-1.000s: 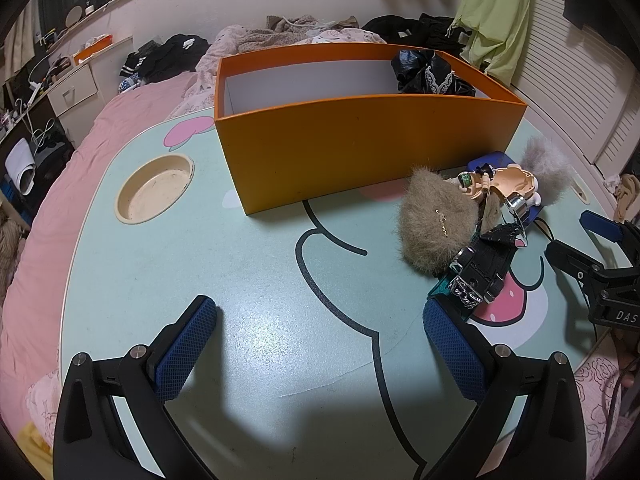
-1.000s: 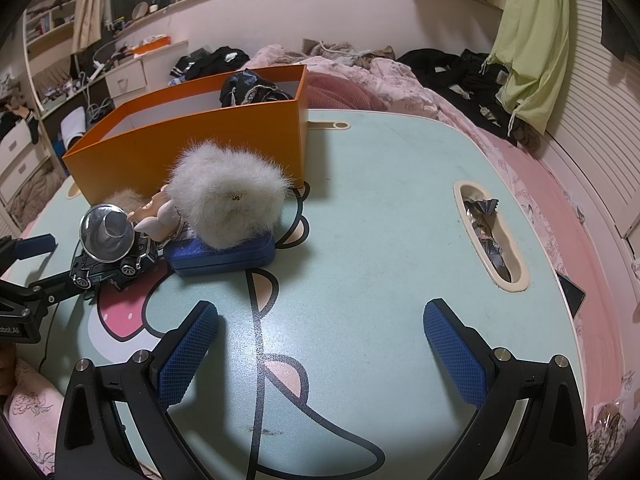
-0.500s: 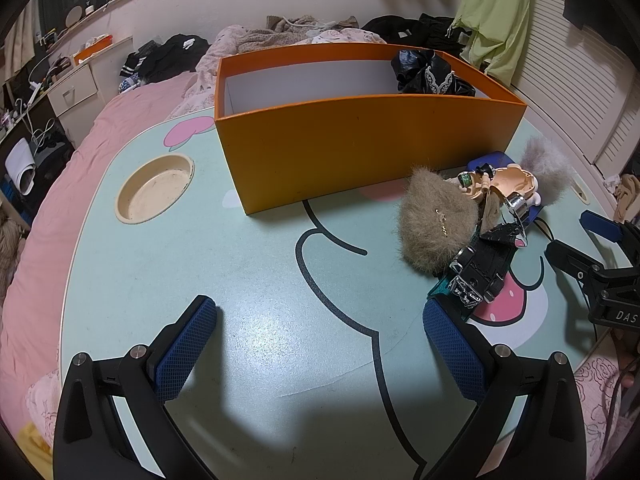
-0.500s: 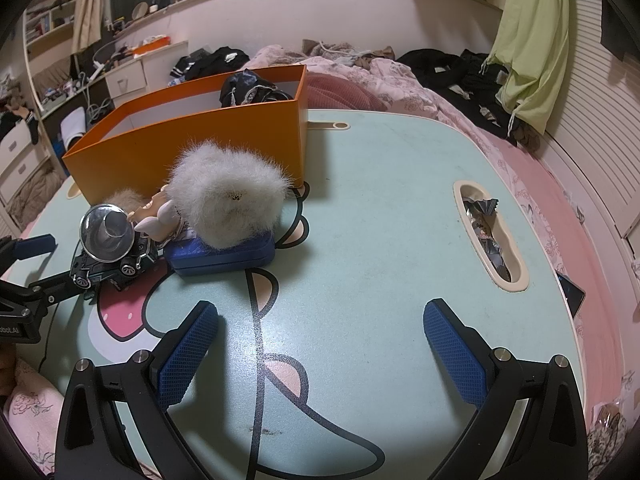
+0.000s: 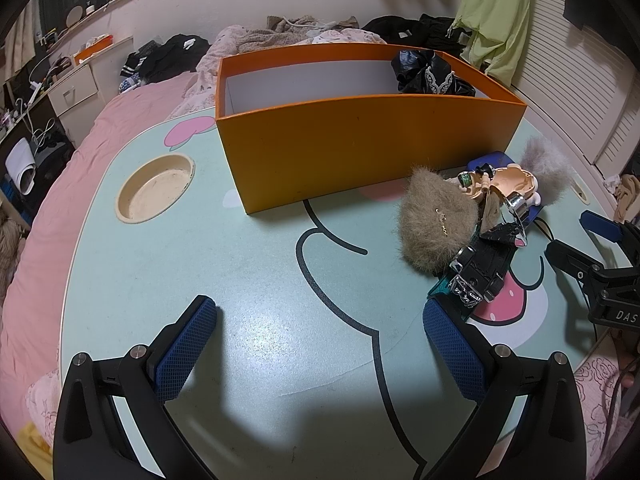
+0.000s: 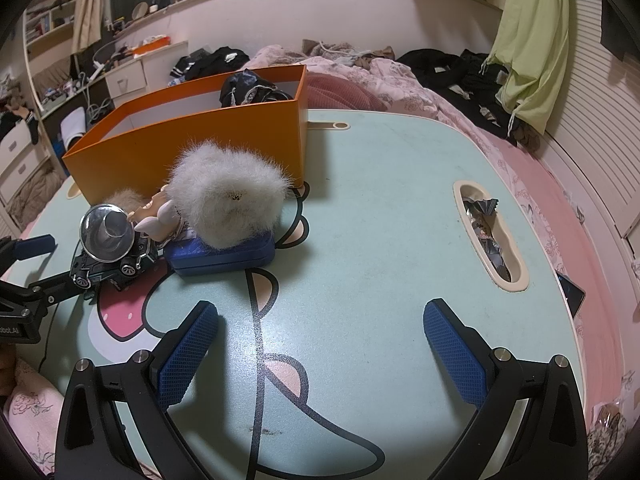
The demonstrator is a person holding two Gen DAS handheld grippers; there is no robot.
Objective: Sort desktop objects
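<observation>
Blue-padded fingers of the left gripper (image 5: 320,344) stand wide apart over the table (image 5: 256,280), with nothing between them. The right gripper (image 6: 322,346) is spread just as wide and also grips nothing.

Ahead of the left gripper stands the orange box (image 5: 360,152), its long axis running across the view; a black bundle (image 5: 434,74) lies in its far right corner. Ahead of the left gripper's right finger (image 5: 452,344) is a heap of objects. A black toy car (image 5: 480,268) lies nearest, its long axis pointing from that fingertip away toward the heap; whether the two touch cannot be told. A brown fur ball (image 5: 436,224) lies just left of the car. Beyond them are a doll (image 5: 504,184), a grey fur ball (image 5: 544,168) and a blue case (image 5: 492,160).

From the right wrist, the same heap lies ahead of that gripper's left finger (image 6: 188,352): the grey fur ball sits on the blue case, whose long axis runs across the view, and the car, with a shiny round piece (image 6: 107,233) on top, lies left of the case.
</observation>
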